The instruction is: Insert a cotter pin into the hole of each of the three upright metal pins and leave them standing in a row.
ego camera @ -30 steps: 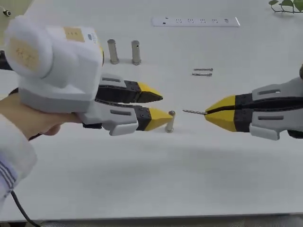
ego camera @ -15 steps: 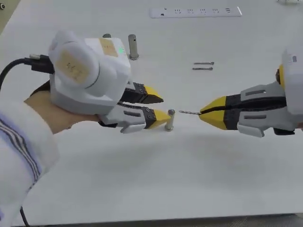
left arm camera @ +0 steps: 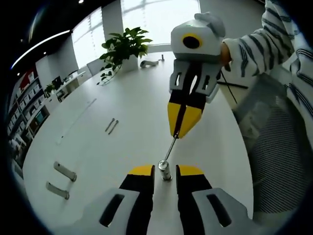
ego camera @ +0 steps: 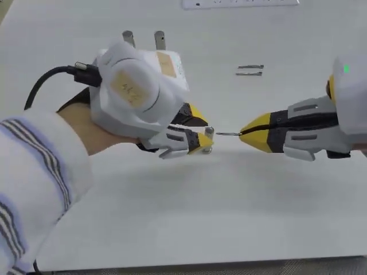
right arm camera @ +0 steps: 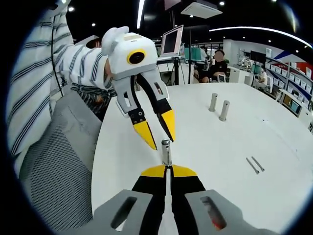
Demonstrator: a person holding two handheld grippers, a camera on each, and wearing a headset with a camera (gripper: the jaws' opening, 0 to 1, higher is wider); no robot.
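Note:
A short metal pin (ego camera: 207, 137) stands upright on the white table. My left gripper (left arm camera: 166, 171) is open, with one jaw on each side of this pin (left arm camera: 166, 170) and a small gap to each. My right gripper (ego camera: 241, 133) comes in from the right, shut on a thin cotter pin (ego camera: 229, 133) held level. The cotter pin (left arm camera: 170, 148) reaches the pin's head; whether it sits in the hole I cannot tell. Two more upright metal pins (ego camera: 128, 39) (ego camera: 160, 39) stand at the back left. Two spare cotter pins (ego camera: 250, 70) lie further back on the right.
A white power strip (ego camera: 241, 3) lies along the far edge of the table (ego camera: 183, 206). A black cable (ego camera: 49, 80) trails from the left gripper. A potted plant (left arm camera: 124, 46) stands at the table's end. A grey mesh chair (right arm camera: 58, 166) sits beside the table.
My right gripper has carried the cotter pin left until its tip meets the upright pin's head. The left gripper's jaws have drawn in around that pin. The head camera has shifted.

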